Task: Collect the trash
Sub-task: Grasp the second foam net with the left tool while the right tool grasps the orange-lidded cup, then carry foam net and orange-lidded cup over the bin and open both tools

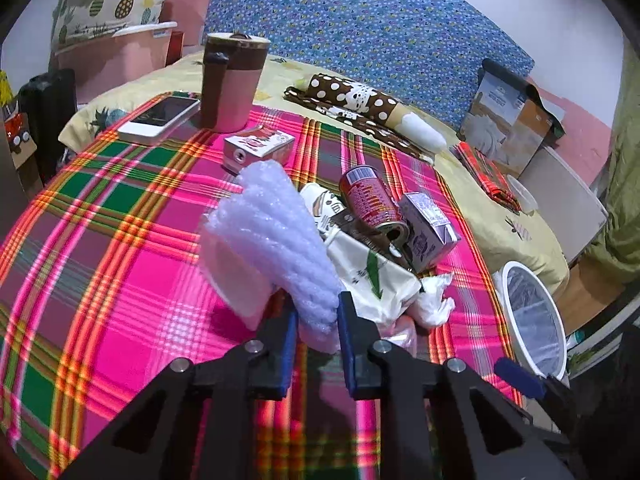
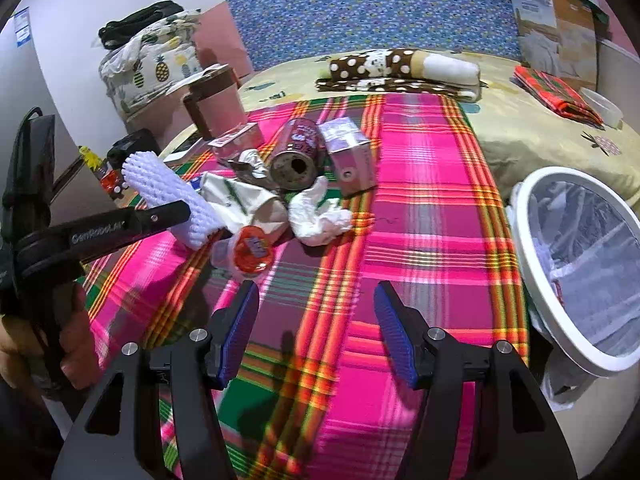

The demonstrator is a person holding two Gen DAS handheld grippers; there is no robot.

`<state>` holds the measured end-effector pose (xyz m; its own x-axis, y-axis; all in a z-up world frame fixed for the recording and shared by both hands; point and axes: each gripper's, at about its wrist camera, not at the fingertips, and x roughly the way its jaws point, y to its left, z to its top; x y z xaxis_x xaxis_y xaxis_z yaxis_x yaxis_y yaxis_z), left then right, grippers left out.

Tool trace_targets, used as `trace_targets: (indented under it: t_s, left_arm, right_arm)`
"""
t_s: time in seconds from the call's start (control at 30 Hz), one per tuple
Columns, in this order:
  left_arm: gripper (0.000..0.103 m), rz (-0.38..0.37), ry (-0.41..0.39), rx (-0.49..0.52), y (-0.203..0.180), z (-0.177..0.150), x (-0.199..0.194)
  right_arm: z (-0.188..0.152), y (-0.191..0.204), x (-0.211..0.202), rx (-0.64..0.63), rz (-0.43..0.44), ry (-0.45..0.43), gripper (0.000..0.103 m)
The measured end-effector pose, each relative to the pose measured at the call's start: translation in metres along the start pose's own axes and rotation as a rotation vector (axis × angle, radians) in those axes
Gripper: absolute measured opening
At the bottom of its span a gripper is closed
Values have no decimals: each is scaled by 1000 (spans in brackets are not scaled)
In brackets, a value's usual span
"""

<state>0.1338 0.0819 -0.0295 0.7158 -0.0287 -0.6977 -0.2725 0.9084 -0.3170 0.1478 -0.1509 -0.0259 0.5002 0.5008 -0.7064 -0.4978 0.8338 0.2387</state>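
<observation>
My left gripper (image 1: 317, 316) is shut on a white foam net sleeve (image 1: 276, 236), held just above the plaid cloth; the sleeve also shows in the right wrist view (image 2: 172, 196). Beside it lies a trash pile: a red can (image 1: 370, 200), a purple carton (image 1: 430, 232), a crumpled paper cup (image 1: 368, 280) and a white tissue (image 2: 318, 216). A small orange-lidded cup (image 2: 250, 254) lies near them. My right gripper (image 2: 316, 336) is open and empty over the cloth. A white bin with a bag liner (image 2: 580, 264) stands at the table's right edge.
A pink tumbler (image 1: 232, 80), a phone (image 1: 160, 118) and a small red-white carton (image 1: 258, 148) sit at the far left. A brown dotted cloth roll (image 1: 360, 104), a cardboard box (image 1: 508, 120) and a folded red cloth (image 2: 556, 94) lie at the back.
</observation>
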Motion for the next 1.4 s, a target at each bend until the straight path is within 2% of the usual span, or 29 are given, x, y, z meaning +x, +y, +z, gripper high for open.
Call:
trace_targets:
  t_s: [0.3,0.43,0.53,0.6,0.67,0.77,1.4]
  left_arm:
    - [20,-7,-15,82,10,-11,-20]
    - [20,-11,-10,85,16,-13,-21]
    - [20,-12,-5,82,22,-13,-20]
    - [20,-14,-1,83,23,-14,-18]
    - [20,-18,4,85,24,-15,-17]
    - [20,-25,11,92,22,-18,-15]
    - [20,-73,33,175,-23,-34,-21]
  right_arm:
    - [5,30,20,-85,77,29,59]
    - [11,39,34,-113,76,43,45]
    - [14,41,45,-125,64,57,38]
    - [15,43,49,-130,57,62,30]
    - [15,41,52,-120,61,69,15]
    - [14,44,49,-126,56,61,11]
    - [9,23,1,-60,11,-33,8]
